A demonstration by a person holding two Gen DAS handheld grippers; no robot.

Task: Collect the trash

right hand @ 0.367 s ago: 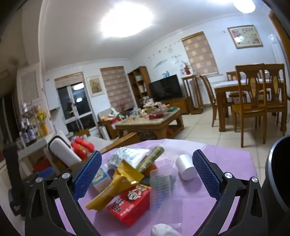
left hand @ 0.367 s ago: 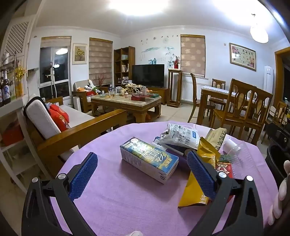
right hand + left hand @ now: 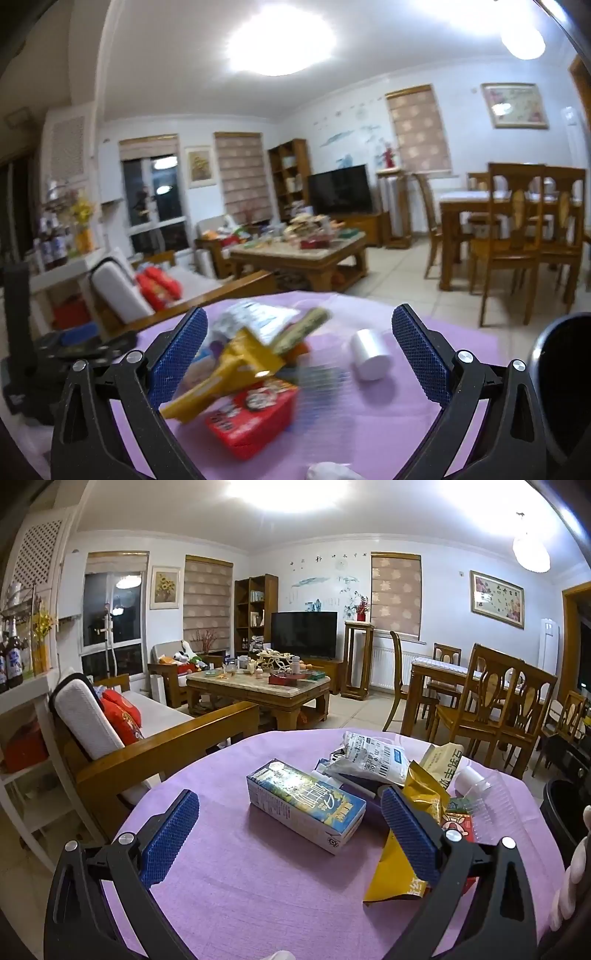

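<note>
A pile of trash lies on a round table with a purple cloth point(image 3: 229, 878). A blue and white carton point(image 3: 304, 805) lies nearest my left gripper point(image 3: 290, 834), which is open and empty just short of it. Behind are a white printed bag point(image 3: 373, 757), a yellow wrapper point(image 3: 417, 801), a red box point(image 3: 458, 823) and a clear plastic tray point(image 3: 491, 805). My right gripper point(image 3: 299, 358) is open and empty above the red box point(image 3: 255, 417), the yellow wrapper point(image 3: 229, 373) and a white cup point(image 3: 369, 354). The right wrist view is blurred.
A dark bin point(image 3: 565, 380) stands at the table's right edge and also shows in the left wrist view point(image 3: 565, 808). A wooden sofa point(image 3: 122, 734) is left of the table. A coffee table point(image 3: 258, 690) and dining chairs point(image 3: 495, 705) stand beyond.
My right gripper has moved forward and a little down over the pile, and its view has blurred. My left gripper has barely moved.
</note>
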